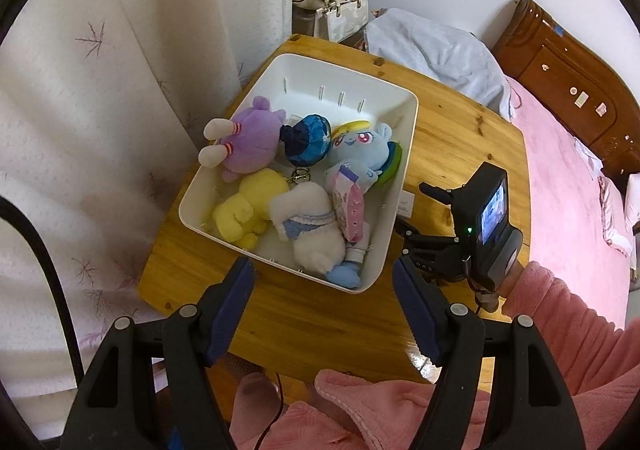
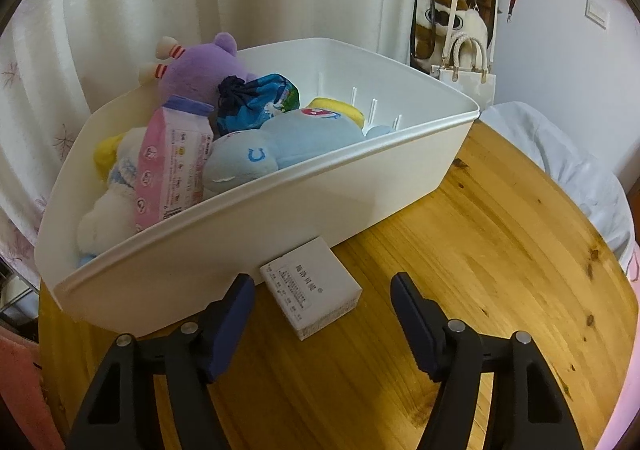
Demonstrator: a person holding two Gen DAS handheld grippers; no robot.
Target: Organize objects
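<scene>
Left wrist view
- The left gripper (image 1: pixel 323 302) hangs over the near edge of the wooden table (image 1: pixel 460 138), its jaws spread with nothing between them.
- Just ahead sits a white bin (image 1: pixel 352 80) holding soft toys: a purple plush (image 1: pixel 250 140), a yellow plush (image 1: pixel 250 206), a white plush with blue trim (image 1: pixel 310 228) and a light blue pony plush (image 1: pixel 362 154).
- A dark blue drawstring pouch (image 1: pixel 306 138) lies between the purple plush and the pony, a metal keyring just below it.
- A pink packet (image 1: pixel 351 210) leans against the pony; its print is too small to read here.
- The right gripper (image 1: pixel 416 228) is low beside the bin's right wall, held by a hand in a pink sleeve (image 1: pixel 568 314); the screen on its back is lit.
- A white corner of a small box peeks out by the bin's right wall.

Right wrist view
- The right gripper (image 2: pixel 322 314) is released, jaws apart above the table (image 2: pixel 500 250).
- A small white box (image 2: pixel 310 292) lies on the wood between the jaws, untouched by either pad, its far corner beside the bin (image 2: pixel 280 226).
- The box label carries a line of Chinese characters and finer print, too small to read.
- The pink packet (image 2: pixel 174 166) shows rows of round icons and small print, illegible.
- The pony plush (image 2: pixel 256 158) bears a blue horseshoe mark.
</scene>
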